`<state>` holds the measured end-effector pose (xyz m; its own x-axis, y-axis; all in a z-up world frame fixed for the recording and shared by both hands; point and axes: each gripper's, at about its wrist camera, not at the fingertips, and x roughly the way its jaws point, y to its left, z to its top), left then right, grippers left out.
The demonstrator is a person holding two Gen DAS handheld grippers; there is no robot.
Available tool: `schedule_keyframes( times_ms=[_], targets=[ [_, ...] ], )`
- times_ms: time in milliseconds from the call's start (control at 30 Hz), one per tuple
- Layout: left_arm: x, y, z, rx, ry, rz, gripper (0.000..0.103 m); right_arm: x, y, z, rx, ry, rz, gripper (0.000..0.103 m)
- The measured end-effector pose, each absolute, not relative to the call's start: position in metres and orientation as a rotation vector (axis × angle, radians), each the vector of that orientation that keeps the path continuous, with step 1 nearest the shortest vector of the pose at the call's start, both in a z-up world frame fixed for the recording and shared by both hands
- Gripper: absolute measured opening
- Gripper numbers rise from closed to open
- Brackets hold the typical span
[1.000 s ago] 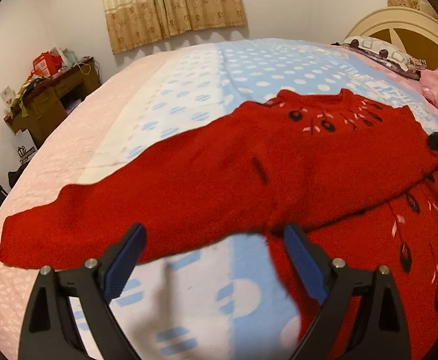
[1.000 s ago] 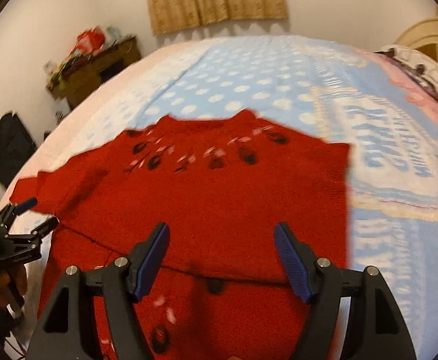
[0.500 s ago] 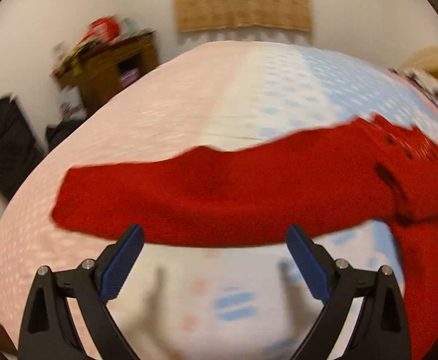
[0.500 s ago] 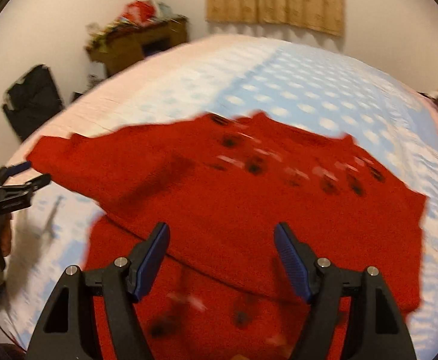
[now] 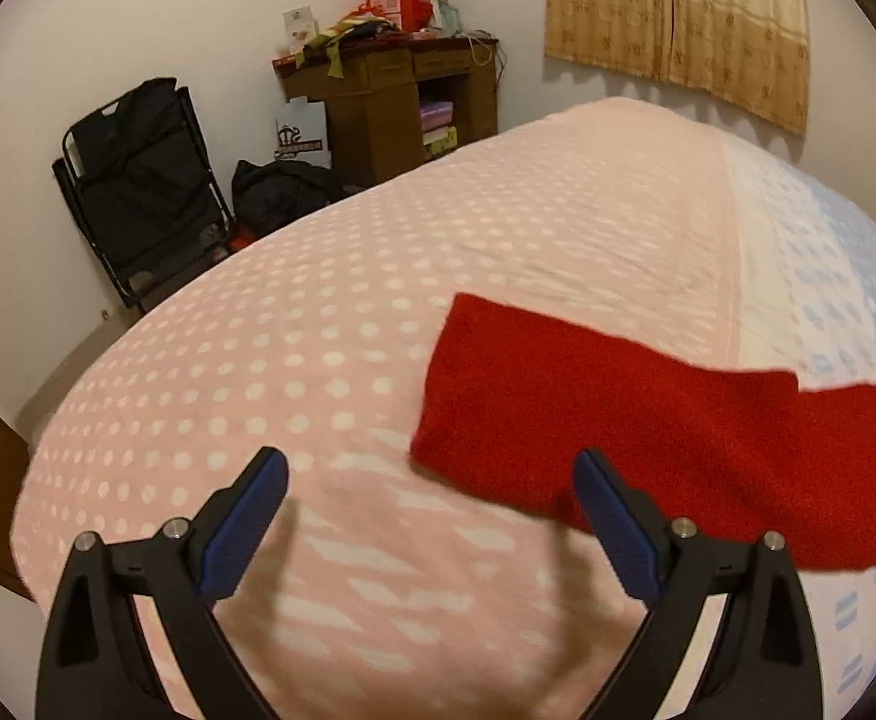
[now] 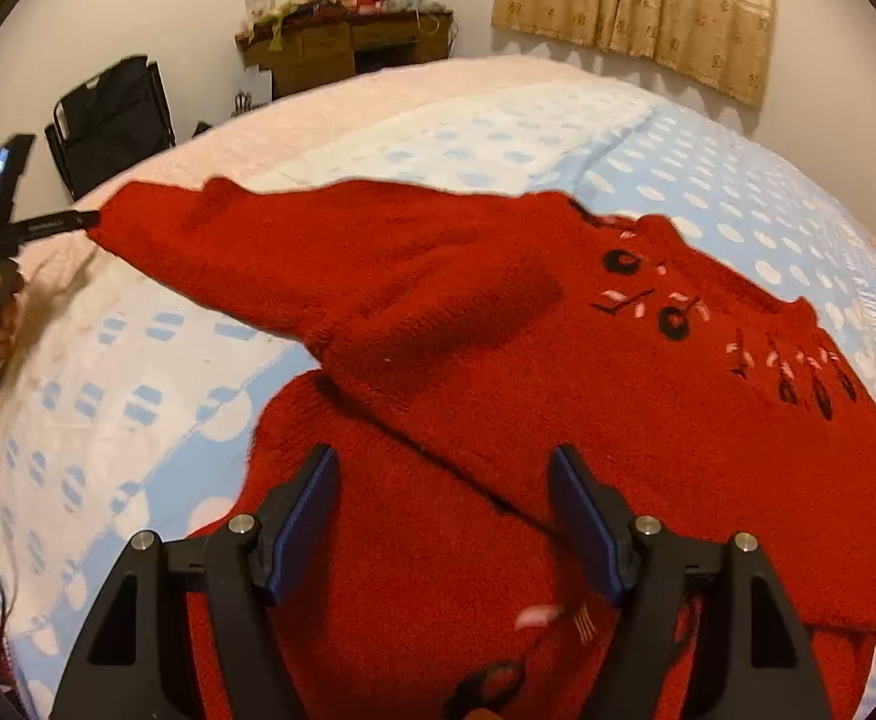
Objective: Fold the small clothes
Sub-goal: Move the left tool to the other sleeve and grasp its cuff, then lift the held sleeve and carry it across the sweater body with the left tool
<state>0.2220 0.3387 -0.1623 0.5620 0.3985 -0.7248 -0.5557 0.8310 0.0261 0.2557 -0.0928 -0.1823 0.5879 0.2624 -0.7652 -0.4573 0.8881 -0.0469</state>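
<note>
Sweater [image 6: 498,360] is spread on the bed [image 5: 318,330], under and ahead of the right claw [image 6: 444,516], which is wide open and holds nothing. The left claw [image 5: 432,516], open and empty too, has been carried sideways along the sleeve [image 5: 618,396]; the cuff now lies just ahead of it, to its right. The sleeve is probably to be folded next. No containers are seen.

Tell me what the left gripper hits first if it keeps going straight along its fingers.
Most likely the bare pink dotted bedspread: the open left gripper points down at it with nothing between its fingers. The red sweater's sleeve end lies just right of that line, though depth is unclear.
</note>
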Motion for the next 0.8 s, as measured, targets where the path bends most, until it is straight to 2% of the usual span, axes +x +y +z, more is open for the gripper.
schedule_keyframes(
  times_ms=[167,267,333,367,467,600,667,800],
  targets=[
    [0.228,0.347,-0.16,-0.294,0.756,0.501,0.097,0.234,-0.095,-0.173,-0.257,0.807,0.432,0.073],
    [0.238,0.352,-0.162,-0.3,0.767,0.516,0.092,0.216,-0.094,-0.169,-0.261,0.788,0.441,0.073],
    [0.242,0.359,-0.166,-0.337,0.789,0.515,0.083,0.21,-0.093,-0.167,-0.254,0.774,0.448,0.073],
    [0.245,0.361,-0.168,-0.357,0.799,0.509,0.075,0.207,-0.092,-0.165,-0.248,0.767,0.453,0.073],
    [0.25,0.359,-0.172,-0.351,0.806,0.51,0.064,0.201,-0.091,-0.163,-0.243,0.753,0.464,0.073],
    [0.253,0.354,-0.172,-0.334,0.807,0.476,0.036,0.199,-0.09,-0.164,-0.243,0.755,0.463,0.073],
    [0.254,0.358,-0.174,-0.349,0.808,0.465,0.033,0.199,-0.09,-0.166,-0.24,0.762,0.458,0.073],
    [0.253,0.365,-0.173,-0.368,0.798,0.457,0.02,0.202,-0.094,-0.17,-0.228,0.779,0.434,0.073]
  ],
)
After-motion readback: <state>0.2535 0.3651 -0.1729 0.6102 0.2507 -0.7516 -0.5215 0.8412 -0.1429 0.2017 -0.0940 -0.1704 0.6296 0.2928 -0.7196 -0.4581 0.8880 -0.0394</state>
